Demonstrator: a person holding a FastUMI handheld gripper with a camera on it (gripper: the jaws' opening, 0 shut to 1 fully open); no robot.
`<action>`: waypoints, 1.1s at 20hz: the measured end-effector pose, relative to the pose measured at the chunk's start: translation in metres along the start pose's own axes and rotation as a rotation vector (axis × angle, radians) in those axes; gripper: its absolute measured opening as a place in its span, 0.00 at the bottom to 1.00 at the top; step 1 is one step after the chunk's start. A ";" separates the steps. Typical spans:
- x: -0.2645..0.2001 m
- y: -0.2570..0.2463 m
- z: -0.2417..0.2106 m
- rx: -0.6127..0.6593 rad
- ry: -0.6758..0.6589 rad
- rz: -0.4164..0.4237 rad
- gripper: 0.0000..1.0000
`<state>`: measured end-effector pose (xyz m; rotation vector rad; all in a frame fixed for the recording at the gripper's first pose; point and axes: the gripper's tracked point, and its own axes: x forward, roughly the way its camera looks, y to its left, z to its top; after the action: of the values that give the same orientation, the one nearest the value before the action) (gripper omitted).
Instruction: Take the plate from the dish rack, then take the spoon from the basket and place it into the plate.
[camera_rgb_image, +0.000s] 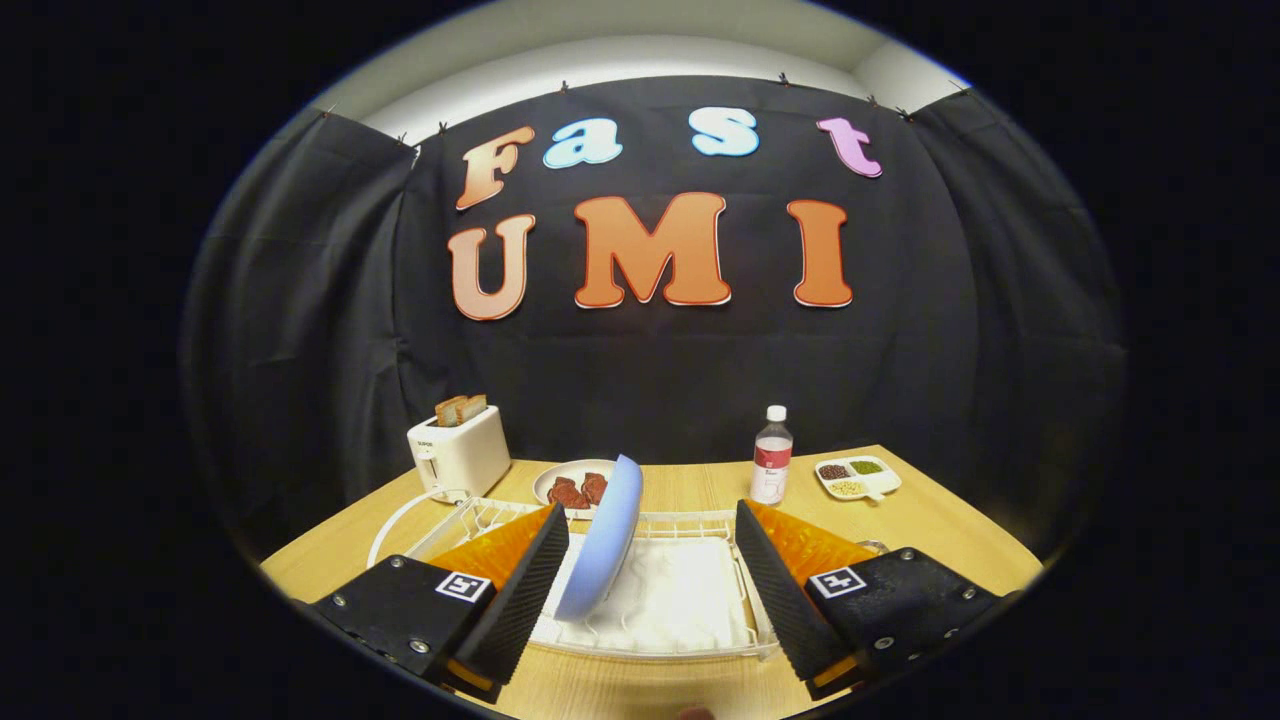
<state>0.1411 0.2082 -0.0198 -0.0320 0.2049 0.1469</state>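
Note:
A blue plate (608, 540) stands on edge in the white wire dish rack (690, 640), leaning slightly to the right at its top. My gripper (650, 590) is open and hovers over the rack. The plate sits between the fingers, close to the left fingertip (530, 590); a wide gap separates it from the right fingertip (775, 590). I cannot tell if the left finger touches it. A sliver of metal (872, 546), perhaps a basket rim, peeks out beyond the right finger.
On the wooden table (950, 540) beyond the rack stand a white toaster (460, 452) holding bread, a white plate of dark red pieces (578, 486), a plastic bottle (771, 456) and a divided dish of beans (857, 476).

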 end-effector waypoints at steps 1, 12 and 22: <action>0.011 0.006 0.000 -0.009 0.012 -0.008 1.00; 0.092 0.004 -0.055 -0.009 0.310 -0.178 0.83; 0.096 0.013 -0.048 -0.031 0.354 -0.285 0.24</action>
<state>0.2226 0.2322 -0.0866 -0.1182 0.5476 -0.1423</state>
